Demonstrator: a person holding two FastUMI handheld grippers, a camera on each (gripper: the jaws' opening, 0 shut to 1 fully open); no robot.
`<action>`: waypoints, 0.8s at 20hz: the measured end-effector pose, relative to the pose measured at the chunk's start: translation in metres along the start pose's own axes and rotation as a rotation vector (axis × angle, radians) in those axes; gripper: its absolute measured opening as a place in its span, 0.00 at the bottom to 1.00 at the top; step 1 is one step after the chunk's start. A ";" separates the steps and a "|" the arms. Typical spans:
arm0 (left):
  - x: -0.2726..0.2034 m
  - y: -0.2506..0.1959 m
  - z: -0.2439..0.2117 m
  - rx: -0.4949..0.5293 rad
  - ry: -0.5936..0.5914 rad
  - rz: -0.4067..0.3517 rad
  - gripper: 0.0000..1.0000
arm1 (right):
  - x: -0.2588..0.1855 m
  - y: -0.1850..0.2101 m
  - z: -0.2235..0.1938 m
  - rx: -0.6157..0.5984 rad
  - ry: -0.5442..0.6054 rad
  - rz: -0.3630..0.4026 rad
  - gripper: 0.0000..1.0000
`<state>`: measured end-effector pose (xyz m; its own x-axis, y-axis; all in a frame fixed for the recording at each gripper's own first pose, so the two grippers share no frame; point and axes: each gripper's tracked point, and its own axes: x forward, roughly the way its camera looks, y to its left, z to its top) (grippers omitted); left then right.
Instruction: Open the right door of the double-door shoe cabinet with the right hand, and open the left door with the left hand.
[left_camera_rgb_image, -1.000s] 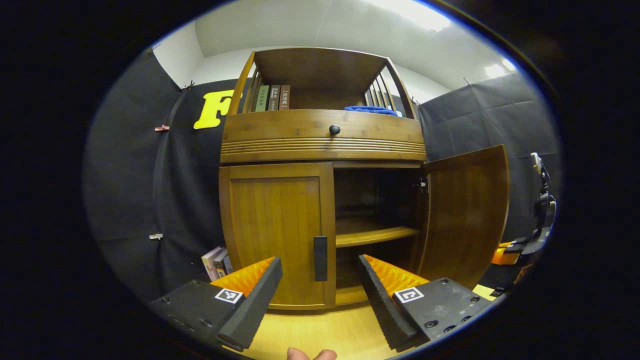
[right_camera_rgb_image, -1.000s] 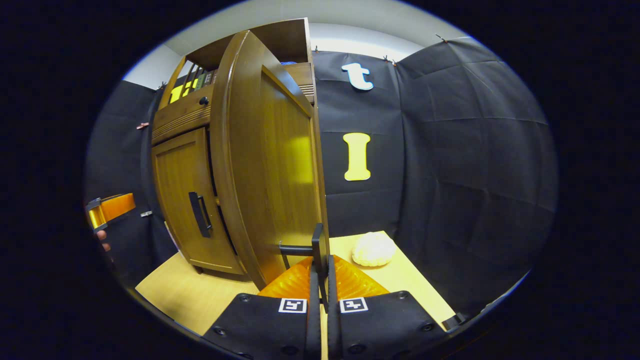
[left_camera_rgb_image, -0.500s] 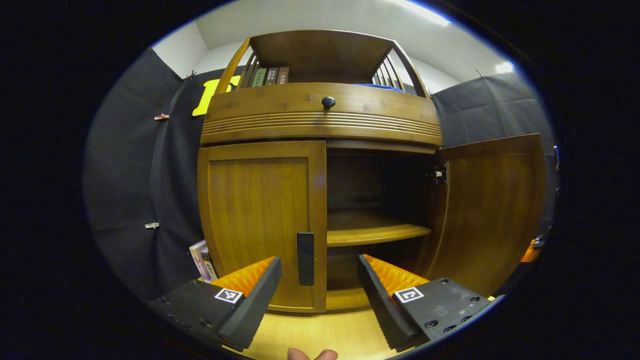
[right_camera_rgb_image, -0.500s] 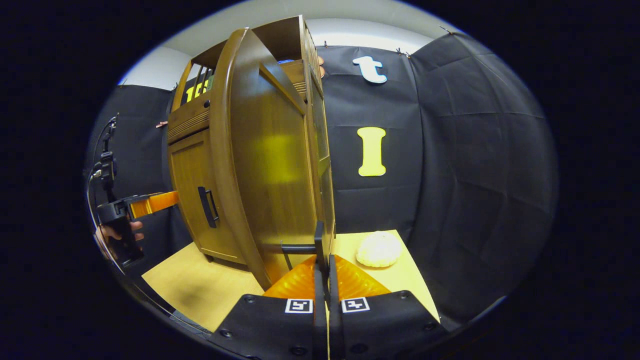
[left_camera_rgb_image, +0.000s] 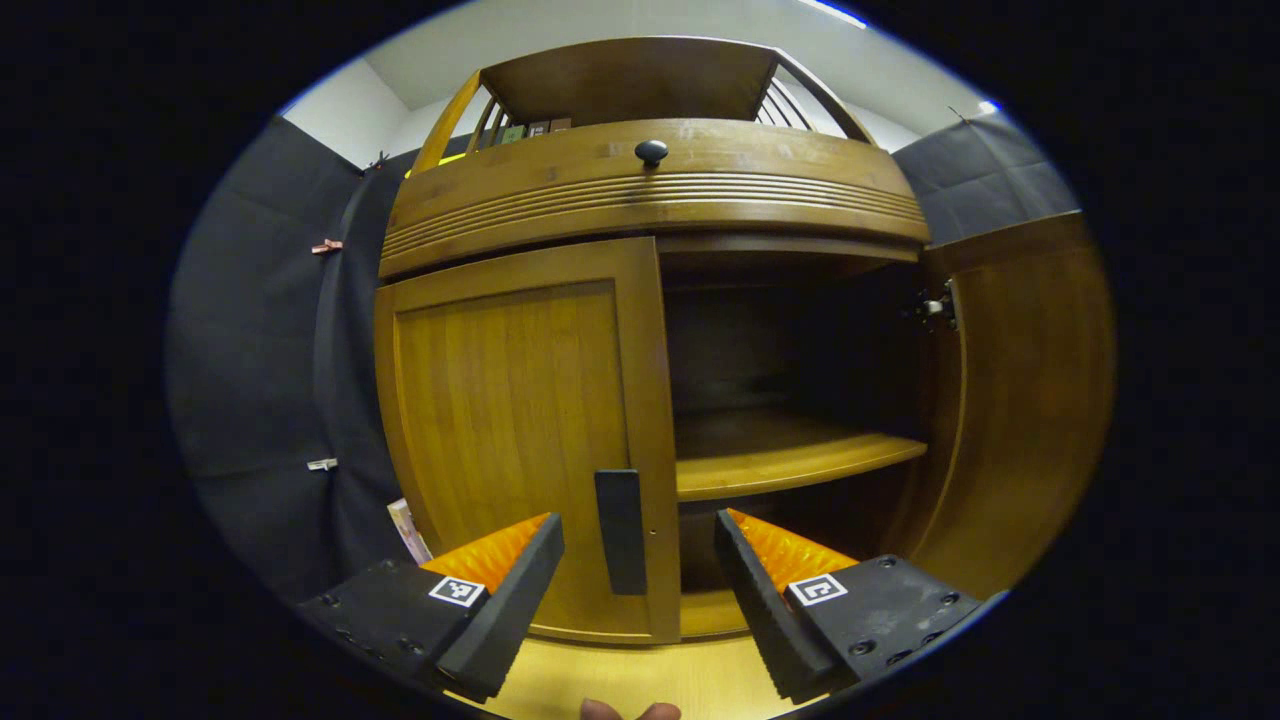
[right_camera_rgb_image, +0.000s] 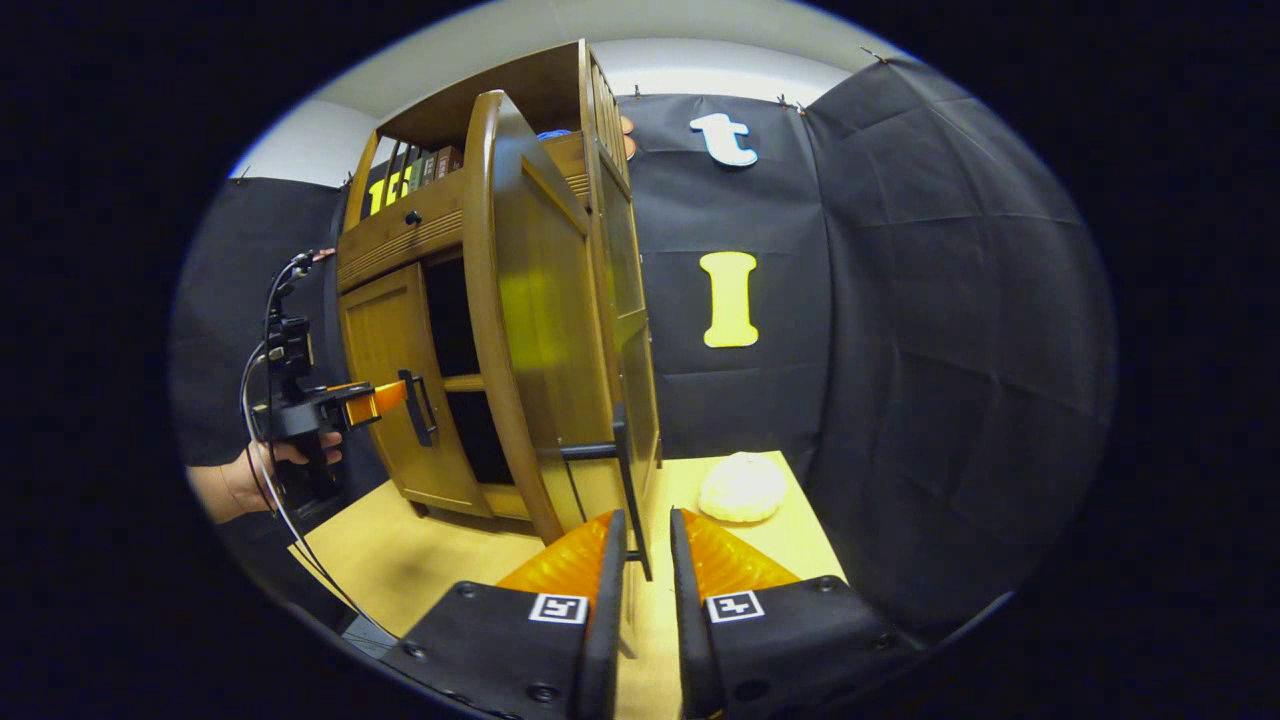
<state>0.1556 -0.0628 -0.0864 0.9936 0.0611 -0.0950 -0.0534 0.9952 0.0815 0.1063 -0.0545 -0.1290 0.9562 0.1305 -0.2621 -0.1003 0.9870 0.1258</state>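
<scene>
The wooden shoe cabinet (left_camera_rgb_image: 650, 190) is close in front in the left gripper view. Its left door (left_camera_rgb_image: 510, 430) is closed, and the black handle (left_camera_rgb_image: 620, 500) appears in the gap of my open left gripper (left_camera_rgb_image: 637, 525), untouched. The right door (left_camera_rgb_image: 1030, 400) stands swung wide open. In the right gripper view this door (right_camera_rgb_image: 545, 330) is edge-on. Its black handle bar (right_camera_rgb_image: 628, 470) runs down between the parted fingers of my right gripper (right_camera_rgb_image: 647, 525), which no longer clamp it. My left gripper (right_camera_rgb_image: 365, 402), held by a hand (right_camera_rgb_image: 250, 480), reaches the left door's handle (right_camera_rgb_image: 420, 405).
A dark inner shelf (left_camera_rgb_image: 790, 465) shows behind the open door. The drawer above has a black knob (left_camera_rgb_image: 651, 152). Books (left_camera_rgb_image: 405, 525) lean at the cabinet's left foot. A white round lump (right_camera_rgb_image: 742, 487) lies on the yellow table (right_camera_rgb_image: 400, 560) right of the cabinet.
My left gripper has moved closer to the left door's handle. The right gripper's fingers have parted from the right door's handle, and the right door has swung wider.
</scene>
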 end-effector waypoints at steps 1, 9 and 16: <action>0.006 0.004 -0.003 0.007 0.004 0.017 0.92 | 0.001 -0.006 0.002 -0.008 -0.013 -0.022 0.42; 0.055 0.009 -0.021 0.017 0.032 -0.012 0.74 | 0.006 -0.036 0.005 0.065 -0.064 -0.198 1.00; 0.069 0.004 -0.027 0.053 0.050 -0.042 0.43 | -0.001 -0.043 0.009 0.026 -0.076 -0.229 0.98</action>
<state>0.2212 -0.0521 -0.1198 0.9885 0.0242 -0.1490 -0.0050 0.9917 0.1283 0.1125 -0.0976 -0.1259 0.9712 -0.1044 -0.2142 0.1275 0.9871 0.0967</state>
